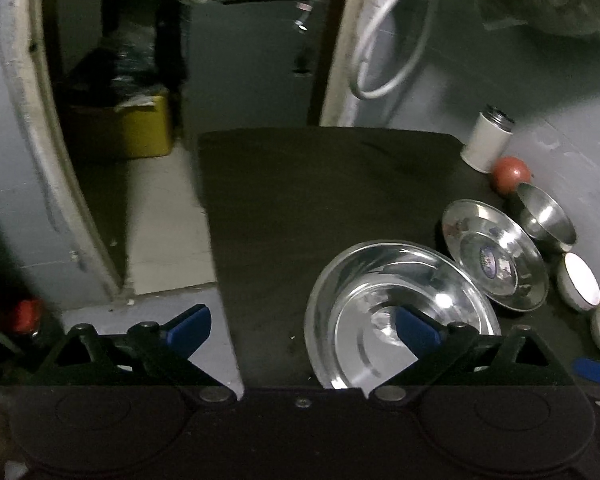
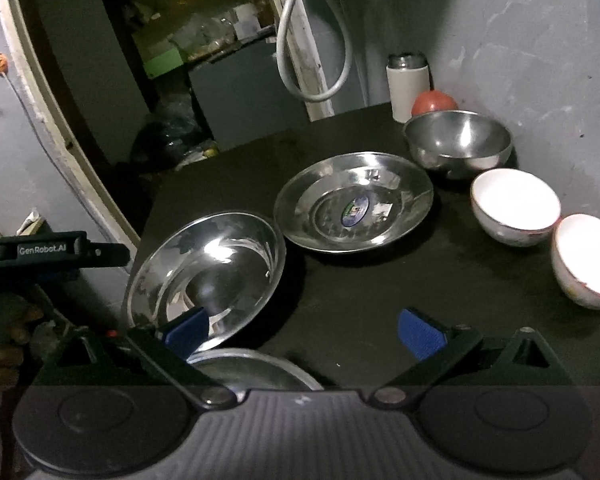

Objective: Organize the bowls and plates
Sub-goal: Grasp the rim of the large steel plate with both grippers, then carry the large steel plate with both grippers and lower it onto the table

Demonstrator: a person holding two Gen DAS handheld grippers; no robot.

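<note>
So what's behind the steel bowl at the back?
Behind the steel bowl a reddish round object shows over its rim, lower part hidden. Left of that stands a white canister, then the grey wall.

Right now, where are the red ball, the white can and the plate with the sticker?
Red ball (image 2: 434, 102), right wrist view, its top.
White can (image 2: 407, 90), right wrist view, its side.
Sticker plate (image 2: 320, 184), right wrist view, inner slope.

left tool jaws spread wide, right tool likewise
</note>
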